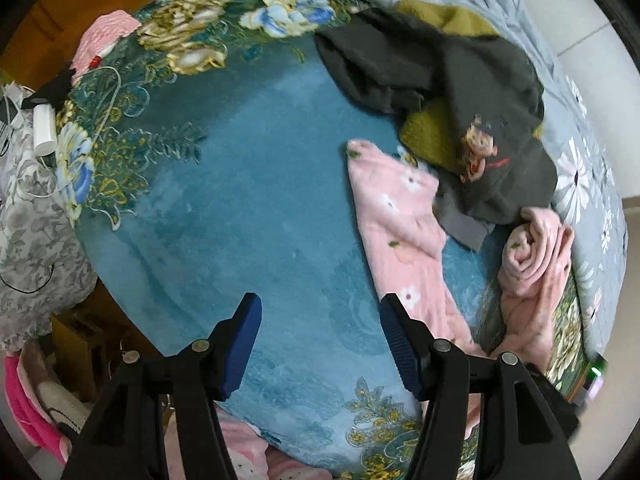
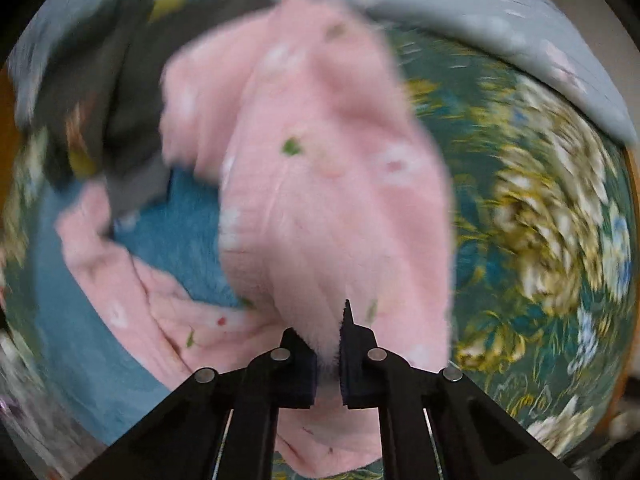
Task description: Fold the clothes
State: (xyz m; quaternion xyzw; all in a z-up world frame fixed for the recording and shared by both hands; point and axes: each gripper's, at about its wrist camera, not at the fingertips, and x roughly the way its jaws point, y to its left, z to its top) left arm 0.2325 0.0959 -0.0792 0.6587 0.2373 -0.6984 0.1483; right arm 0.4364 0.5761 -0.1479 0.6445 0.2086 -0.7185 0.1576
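While the left wrist view is sharp, only the centre of it is free of distortion. The left gripper (image 1: 320, 344) is seen with its blue-padded jaws standing apart and nothing between them, above the teal floral blanket (image 1: 240, 200). The pink floral garment (image 1: 404, 232) is laid on that blanket from the centre toward 5 o'clock, and its lower end is hidden behind the right-hand finger. A bunched part of the same pink cloth is noted at 4 o'clock. A dark grey garment (image 1: 460, 80) with a cartoon figure is heaped at 2 o'clock, lying over an olive cloth (image 1: 428, 136) of which only patches are seen. A grey flowered quilt (image 1: 580, 168) is cut off by the lens rim at 3 o'clock. At 9 o'clock a white cylinder (image 1: 45, 130) and a thin white cord are recorded; what they are cannot be told. No container is made out in either view.

In the right wrist view nearly everything is blurred. The right gripper (image 2: 328, 344) is clenched on a fold of the pink floral garment (image 2: 312, 140), the cloth being pinched between the pads and spread from 6 o'clock up to 12 o'clock. Teal blanket (image 2: 520, 200) is seen at 3 o'clock and at 8 o'clock. A dark smear at 10 o'clock is taken for the grey garment, not confirmed.
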